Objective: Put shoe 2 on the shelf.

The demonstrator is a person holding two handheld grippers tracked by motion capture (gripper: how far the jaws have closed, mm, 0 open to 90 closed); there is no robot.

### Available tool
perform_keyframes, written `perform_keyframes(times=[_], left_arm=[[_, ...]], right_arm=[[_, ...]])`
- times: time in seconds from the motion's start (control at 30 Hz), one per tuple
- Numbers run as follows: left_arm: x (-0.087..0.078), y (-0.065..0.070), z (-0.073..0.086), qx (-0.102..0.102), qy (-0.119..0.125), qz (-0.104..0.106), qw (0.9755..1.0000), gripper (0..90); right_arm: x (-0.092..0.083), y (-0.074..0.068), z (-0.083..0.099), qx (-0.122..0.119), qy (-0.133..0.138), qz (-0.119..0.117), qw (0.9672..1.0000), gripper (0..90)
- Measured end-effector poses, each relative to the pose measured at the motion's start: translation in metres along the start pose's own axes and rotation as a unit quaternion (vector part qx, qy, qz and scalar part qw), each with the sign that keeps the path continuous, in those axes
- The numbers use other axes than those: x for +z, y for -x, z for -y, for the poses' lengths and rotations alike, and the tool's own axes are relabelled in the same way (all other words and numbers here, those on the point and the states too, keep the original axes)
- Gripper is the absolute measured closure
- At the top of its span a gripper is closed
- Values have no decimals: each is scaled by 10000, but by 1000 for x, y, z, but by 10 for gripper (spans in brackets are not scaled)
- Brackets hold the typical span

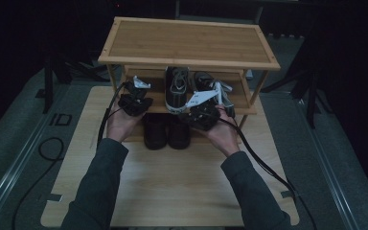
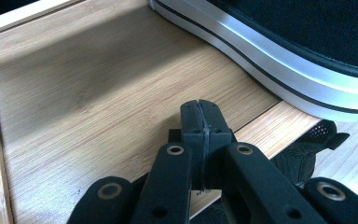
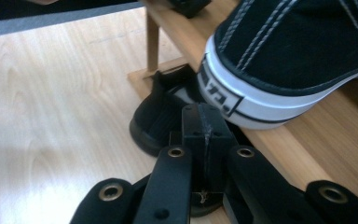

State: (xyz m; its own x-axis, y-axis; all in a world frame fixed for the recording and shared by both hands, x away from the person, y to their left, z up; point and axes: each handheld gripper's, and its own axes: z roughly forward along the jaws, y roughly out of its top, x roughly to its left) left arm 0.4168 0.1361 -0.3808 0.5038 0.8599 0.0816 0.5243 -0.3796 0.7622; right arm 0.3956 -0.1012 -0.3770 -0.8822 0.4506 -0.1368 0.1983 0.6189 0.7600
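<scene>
A bamboo shoe rack (image 1: 187, 43) stands on the table. On its middle shelf (image 2: 98, 93) rests a black sneaker with a white sole (image 1: 177, 88) (image 2: 279, 60) (image 3: 279, 56), with a second sneaker (image 1: 202, 79) to its right. A pair of black shoes (image 1: 165, 130) (image 3: 156, 116) sits under that shelf. My left gripper (image 1: 135, 92) (image 2: 200, 116) is shut and holds nothing, over the bare left part of the middle shelf, beside the sneaker's sole. Nothing is held in my right gripper (image 1: 195, 106) (image 3: 204, 122), which is shut just below the sneaker's heel at the shelf's front edge.
The rack's top shelf is bare. The light wooden table (image 1: 172, 182) spreads in front of the rack, with both forearms over it. A cable (image 1: 263, 165) trails from the right gripper across the table's right side. A rack leg (image 3: 152, 42) stands behind the black shoes.
</scene>
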Motion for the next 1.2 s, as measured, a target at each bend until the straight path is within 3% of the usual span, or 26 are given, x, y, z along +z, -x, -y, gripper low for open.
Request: perform_keyframes(times=[0.37,0.83,1.2], left_arm=[[0,-2,0,-39,0,60,10000,900],[0,-2,1,-36,6,72,10000,900],[0,-3,1,-41,6,93,9999,900]], right_arm=[[-21,-4,3,-298,-213,-232,9991,896],[-48,7,20,-265,-205,-413,9986,886],[-67,17,39,-168,-235,-429,9987,884]])
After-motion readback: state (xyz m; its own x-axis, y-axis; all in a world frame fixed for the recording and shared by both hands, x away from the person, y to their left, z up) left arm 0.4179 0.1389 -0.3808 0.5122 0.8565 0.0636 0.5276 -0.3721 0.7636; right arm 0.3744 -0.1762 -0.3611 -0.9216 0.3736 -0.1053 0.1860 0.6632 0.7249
